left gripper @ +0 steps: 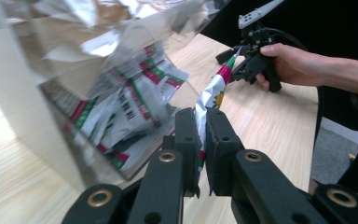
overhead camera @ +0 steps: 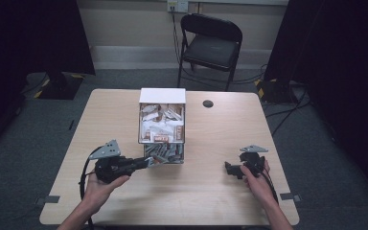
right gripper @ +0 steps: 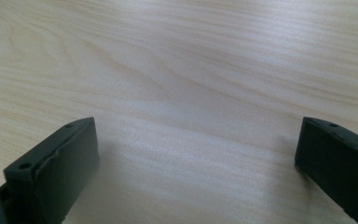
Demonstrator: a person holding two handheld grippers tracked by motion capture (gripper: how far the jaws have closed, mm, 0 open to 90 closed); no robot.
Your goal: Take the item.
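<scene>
High view overlooks the table [overhead camera: 211, 191] (both gripper views sit close).

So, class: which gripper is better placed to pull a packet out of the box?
Left. The left gripper is already shut on a packet at the box, while the right gripper rests open over bare table.

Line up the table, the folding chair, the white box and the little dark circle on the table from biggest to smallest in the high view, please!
1. table
2. folding chair, though it stands farther off, so it may look smaller than it is
3. white box
4. dark circle
</scene>
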